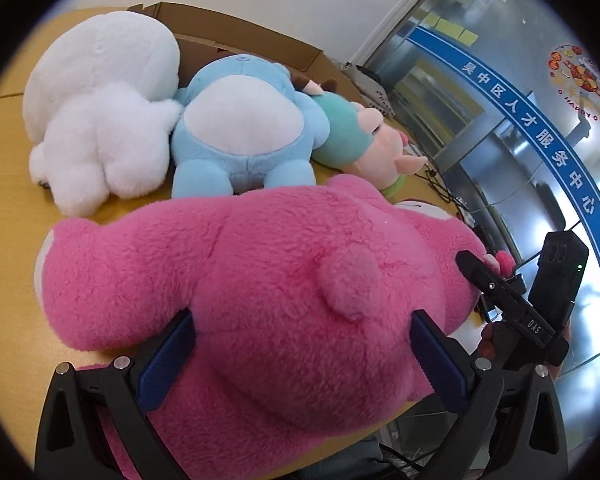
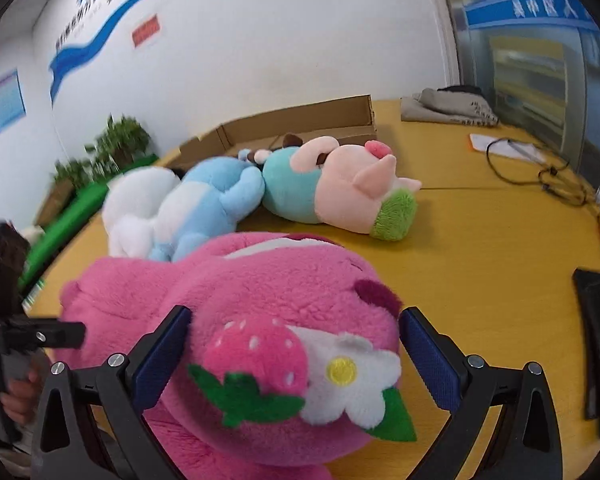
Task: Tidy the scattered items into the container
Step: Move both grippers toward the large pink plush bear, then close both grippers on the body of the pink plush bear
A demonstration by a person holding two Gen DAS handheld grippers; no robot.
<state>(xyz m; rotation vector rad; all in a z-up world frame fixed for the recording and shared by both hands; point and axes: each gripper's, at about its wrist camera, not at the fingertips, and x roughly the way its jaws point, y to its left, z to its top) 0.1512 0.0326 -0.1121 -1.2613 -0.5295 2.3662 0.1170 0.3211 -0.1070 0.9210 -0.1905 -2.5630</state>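
Observation:
A big pink plush bear [image 1: 260, 280] lies on the yellow table [image 1: 12, 248]. My left gripper [image 1: 300, 360] is shut on its body, both blue pads pressed into the fur. My right gripper [image 2: 296, 360] is shut on its head [image 2: 284, 320], which bears a strawberry and a white flower. Behind the bear lie a white plush [image 1: 100, 120], a blue plush [image 1: 240, 128] and a pink-and-teal plush [image 2: 340, 192]. An open cardboard box [image 2: 300, 120] stands at the back; it also shows in the left wrist view [image 1: 236, 36].
A grey bag [image 2: 448, 108], papers and a black cable [image 2: 540, 164] lie at the table's far right. A dark flat object [image 2: 596, 340] lies at the right edge. Green plants [image 2: 112, 148] stand by the wall at left.

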